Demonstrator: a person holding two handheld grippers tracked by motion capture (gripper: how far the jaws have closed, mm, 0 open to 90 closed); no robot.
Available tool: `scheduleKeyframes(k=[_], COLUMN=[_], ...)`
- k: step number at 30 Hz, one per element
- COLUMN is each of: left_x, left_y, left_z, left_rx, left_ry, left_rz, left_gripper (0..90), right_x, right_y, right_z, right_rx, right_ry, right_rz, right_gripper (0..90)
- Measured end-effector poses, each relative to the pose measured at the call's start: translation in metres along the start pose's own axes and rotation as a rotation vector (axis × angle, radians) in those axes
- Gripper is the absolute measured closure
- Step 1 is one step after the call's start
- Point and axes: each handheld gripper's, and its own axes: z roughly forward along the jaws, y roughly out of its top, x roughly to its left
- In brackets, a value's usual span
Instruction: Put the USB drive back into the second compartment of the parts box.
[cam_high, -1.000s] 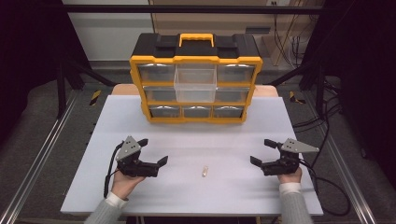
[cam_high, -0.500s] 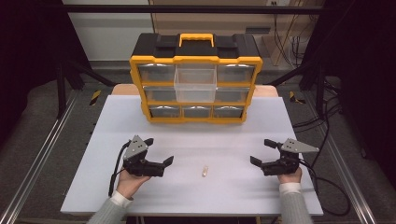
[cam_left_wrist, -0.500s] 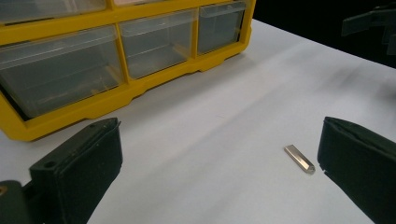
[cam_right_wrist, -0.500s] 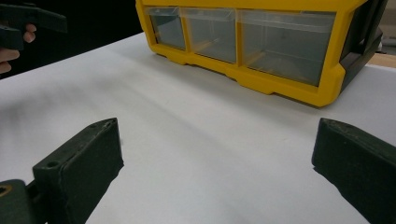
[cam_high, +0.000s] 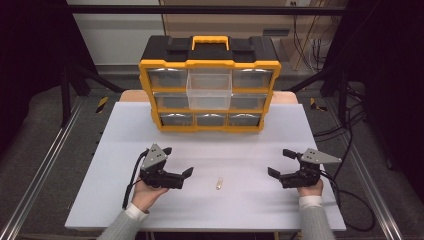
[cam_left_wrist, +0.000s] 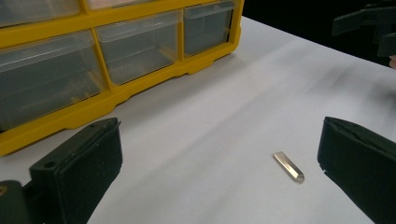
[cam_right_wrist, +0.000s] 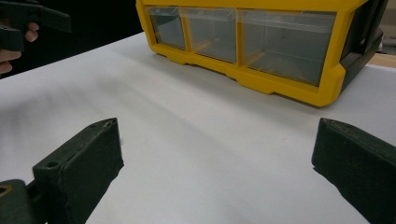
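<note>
A small flat metal piece (cam_high: 218, 183) lies on the white table (cam_high: 120, 145) near the front middle. My left gripper (cam_high: 177, 161) is open, just left of the piece and pointing towards it. In the left gripper view the piece (cam_left_wrist: 288, 166) lies ahead between the spread jaws of my left gripper (cam_left_wrist: 219, 128), closer to the right one. My right gripper (cam_high: 281, 162) is open at the front right, with nothing between its jaws; bare table lies ahead of it (cam_right_wrist: 215, 125).
A yellow and black drawer organizer (cam_high: 210, 125) stands at the back middle of the table. Its top middle clear drawer (cam_high: 209, 89) is pulled out. The other drawers are closed. Cables trail off the right side.
My left gripper has moved right, closer to the metal piece. The right gripper and the piece have stayed put.
</note>
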Motion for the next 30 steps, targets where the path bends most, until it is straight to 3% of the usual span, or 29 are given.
scheduleKeyframes(k=[30], left_x=[-0.026], left_y=[0.004], left_z=[0.033], left_rx=[0.058], left_ry=[-0.043], left_rz=[0.023], left_gripper=[0.0], right_x=[0.000], right_y=[0.000], right_z=[0.000], right_rx=[-0.001], right_ry=[0.001], right_rz=[0.000], right_gripper=[2.1])
